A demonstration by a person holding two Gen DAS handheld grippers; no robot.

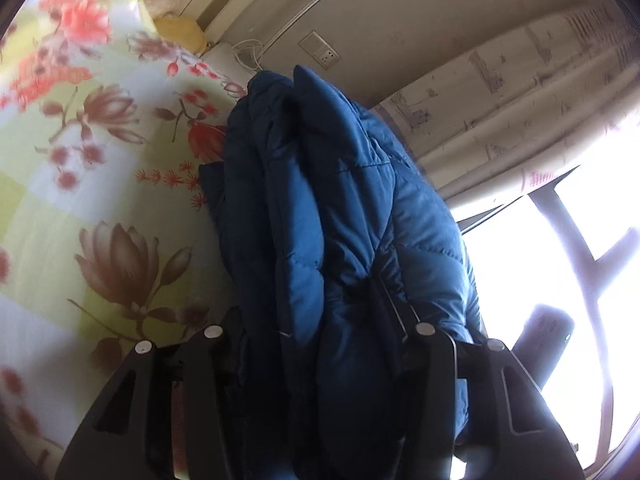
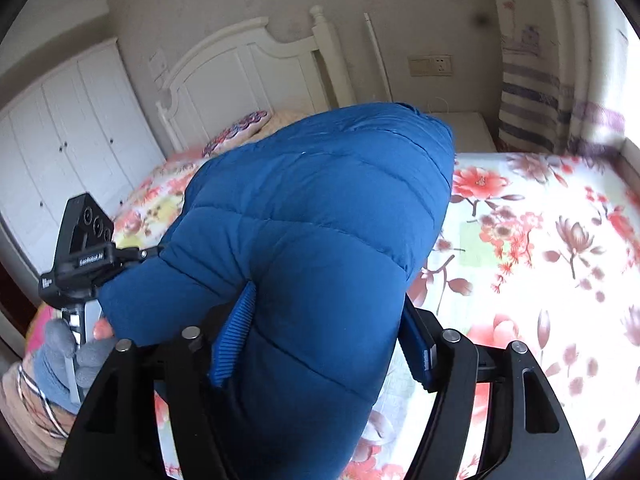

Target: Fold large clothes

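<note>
A blue quilted puffer jacket (image 1: 340,208) hangs bunched between the black fingers of my left gripper (image 1: 320,344), which is shut on it and holds it off the bed. In the right wrist view the same jacket (image 2: 320,220) fills the middle, and my right gripper (image 2: 324,340) is shut on it, its blue ribbed pads (image 2: 234,336) pressed into the fabric. The left gripper's body (image 2: 80,248) and the gloved hand holding it show at the left of that view. The jacket's lower part is hidden behind both grippers.
The bed with a floral sheet (image 2: 540,240) lies under the jacket. A white headboard (image 2: 248,72), a pillow (image 2: 236,132), a white wardrobe (image 2: 60,140) and a nightstand (image 2: 460,128) stand behind. A curtain (image 1: 500,100) and bright window (image 1: 540,260) are beside the bed.
</note>
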